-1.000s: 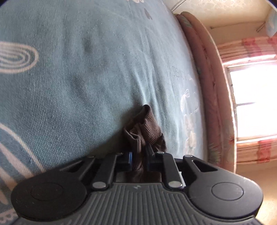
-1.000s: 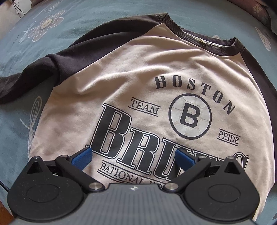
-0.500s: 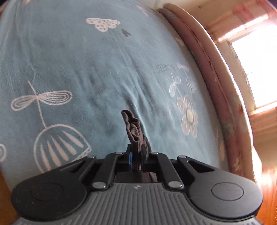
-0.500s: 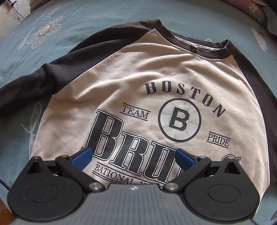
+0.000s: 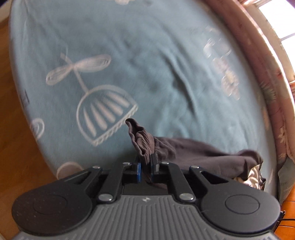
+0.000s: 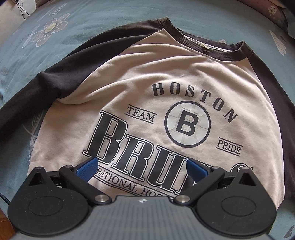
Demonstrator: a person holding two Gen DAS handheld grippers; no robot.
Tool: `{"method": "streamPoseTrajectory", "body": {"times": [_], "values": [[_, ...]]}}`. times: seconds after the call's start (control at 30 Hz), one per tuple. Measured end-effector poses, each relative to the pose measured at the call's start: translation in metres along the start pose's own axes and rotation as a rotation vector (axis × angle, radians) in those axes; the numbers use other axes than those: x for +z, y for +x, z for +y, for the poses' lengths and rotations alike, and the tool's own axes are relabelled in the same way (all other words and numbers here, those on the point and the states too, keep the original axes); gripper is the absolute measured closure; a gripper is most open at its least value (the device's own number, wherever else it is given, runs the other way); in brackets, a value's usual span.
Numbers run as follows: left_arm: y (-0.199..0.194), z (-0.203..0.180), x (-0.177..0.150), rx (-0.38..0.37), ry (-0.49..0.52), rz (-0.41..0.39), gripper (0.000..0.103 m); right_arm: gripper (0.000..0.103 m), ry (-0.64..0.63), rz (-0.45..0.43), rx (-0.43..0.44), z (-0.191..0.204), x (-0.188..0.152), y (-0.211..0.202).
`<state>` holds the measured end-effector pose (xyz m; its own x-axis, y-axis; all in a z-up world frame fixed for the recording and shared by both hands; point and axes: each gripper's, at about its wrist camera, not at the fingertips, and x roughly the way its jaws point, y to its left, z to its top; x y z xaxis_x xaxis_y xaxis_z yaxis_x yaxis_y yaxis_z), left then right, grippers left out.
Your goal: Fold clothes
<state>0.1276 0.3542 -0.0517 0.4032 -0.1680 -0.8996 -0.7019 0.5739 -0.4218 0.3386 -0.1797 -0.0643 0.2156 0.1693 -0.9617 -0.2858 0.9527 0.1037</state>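
Ribbed dark knit cuff [image 5: 145, 145] sits pinched in the matt black plastic left gripper [image 5: 146, 169]. Ahead of the right gripper [image 6: 141, 167], whose pads [image 6: 86, 167] are smooth blue plastic, lies a soft cotton-like sweatshirt [image 6: 140, 88] on matt woven bedcover [image 6: 103, 16].

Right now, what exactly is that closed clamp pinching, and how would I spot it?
Start from the blue patterned bedspread. On it lies a dark sleeve, whose end rises into the left gripper. That end is the ribbed cuff: its fine ridges set it apart from the smooth sleeve cloth.

Left hand-held gripper [image 5: 146, 169] clamped tight; right hand-held gripper [image 6: 141, 167] spread wide.
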Motion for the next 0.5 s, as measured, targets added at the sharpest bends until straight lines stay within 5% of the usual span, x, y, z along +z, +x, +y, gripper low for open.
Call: {"method": "streamPoseTrajectory", "body": {"times": [0.33, 0.5], "values": [[-0.015, 0.005, 0.0, 0.18, 0.091, 0.019, 0.084, 0.0, -0.044, -0.016, 0.01, 0.006, 0.008, -0.001], [-0.006, -0.029, 0.016, 0.149, 0.25, 0.024, 0.084, 0.0, -0.033, -0.026, 0.024, 0.009, 0.013, 0.001]]}}
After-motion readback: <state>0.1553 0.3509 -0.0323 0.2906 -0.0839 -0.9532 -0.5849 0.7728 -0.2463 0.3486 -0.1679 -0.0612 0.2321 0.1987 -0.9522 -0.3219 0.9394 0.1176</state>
